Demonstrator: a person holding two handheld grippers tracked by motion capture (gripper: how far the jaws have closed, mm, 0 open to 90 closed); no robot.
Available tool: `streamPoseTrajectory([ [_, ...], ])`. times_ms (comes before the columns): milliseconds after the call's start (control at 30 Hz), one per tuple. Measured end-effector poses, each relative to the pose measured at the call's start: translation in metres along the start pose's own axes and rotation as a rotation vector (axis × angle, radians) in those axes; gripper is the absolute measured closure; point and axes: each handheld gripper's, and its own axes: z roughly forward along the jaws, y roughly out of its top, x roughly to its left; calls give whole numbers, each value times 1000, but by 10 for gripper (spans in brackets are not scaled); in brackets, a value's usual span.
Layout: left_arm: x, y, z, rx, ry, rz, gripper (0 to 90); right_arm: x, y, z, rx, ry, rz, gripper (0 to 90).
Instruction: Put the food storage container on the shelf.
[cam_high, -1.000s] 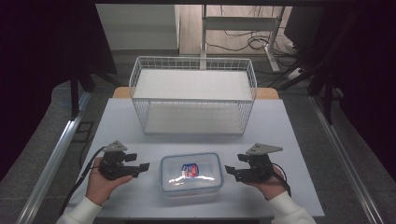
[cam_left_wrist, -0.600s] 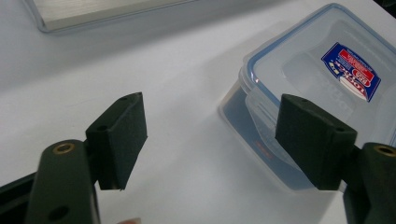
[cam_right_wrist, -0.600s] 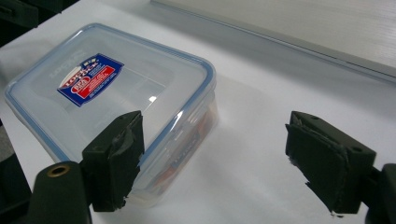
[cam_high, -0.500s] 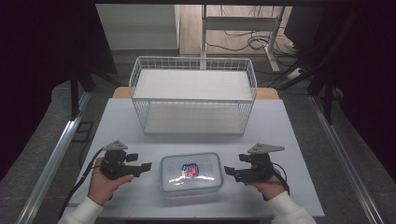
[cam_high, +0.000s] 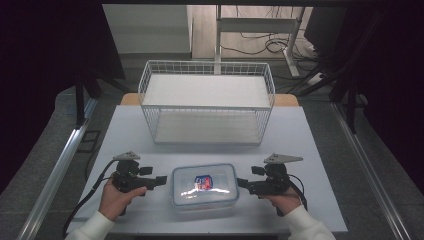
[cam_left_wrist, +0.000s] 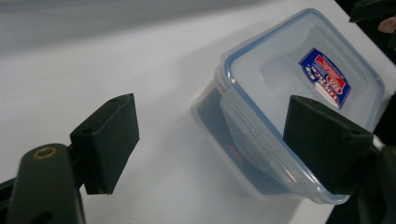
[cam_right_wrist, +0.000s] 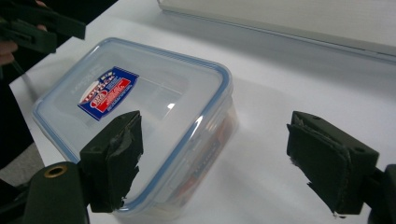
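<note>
A clear plastic food container with a blue-rimmed lid and a red and blue label sits near the table's front edge. My left gripper is open just left of it, jaws pointing at its left end. In the left gripper view the container lies ahead to the right, partly behind the right jaw. My right gripper is open just right of the container. In the right gripper view the container lies ahead to the left, its near corner behind the left jaw. Nothing is held.
A white wire basket stands upside down or open-topped at the back middle of the white table. Metal rails run along both sides of the table. Cables trail from each gripper toward the front edge.
Both grippers have barely moved; the container stays in place.
</note>
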Motion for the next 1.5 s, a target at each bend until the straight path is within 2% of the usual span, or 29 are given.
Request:
streamPoseTrajectory([
  [133,-1,-1,6,15,-38,-51,160,-1,-1,1,6,9,13,186],
  [300,-4,-4,15,37,-118,-110,155,-2,-2,4,17,38,31,177],
  [500,-5,-7,24,65,-164,-144,156,-3,-3,7,26,58,49,161],
  [667,-5,-10,32,83,-213,-176,160,-6,-2,15,48,100,95,142],
  [900,-5,-12,37,91,-249,-202,183,-13,-3,40,121,196,201,121],
  [1000,-5,-13,40,101,-262,-208,198,-15,-3,49,156,230,223,122],
  [1100,-6,-13,41,108,-284,-211,250,-14,-4,55,187,253,241,155],
  [1167,-7,-14,41,110,-278,-210,275,-13,-3,55,194,270,251,189],
  [1300,-6,-13,40,110,-274,-219,314,-15,-1,49,194,262,280,312],
  [1333,-6,-13,39,107,-273,-222,327,-15,-1,46,182,257,269,349],
  [1500,-7,-13,34,99,-273,-226,399,-14,-1,41,183,248,300,397],
])
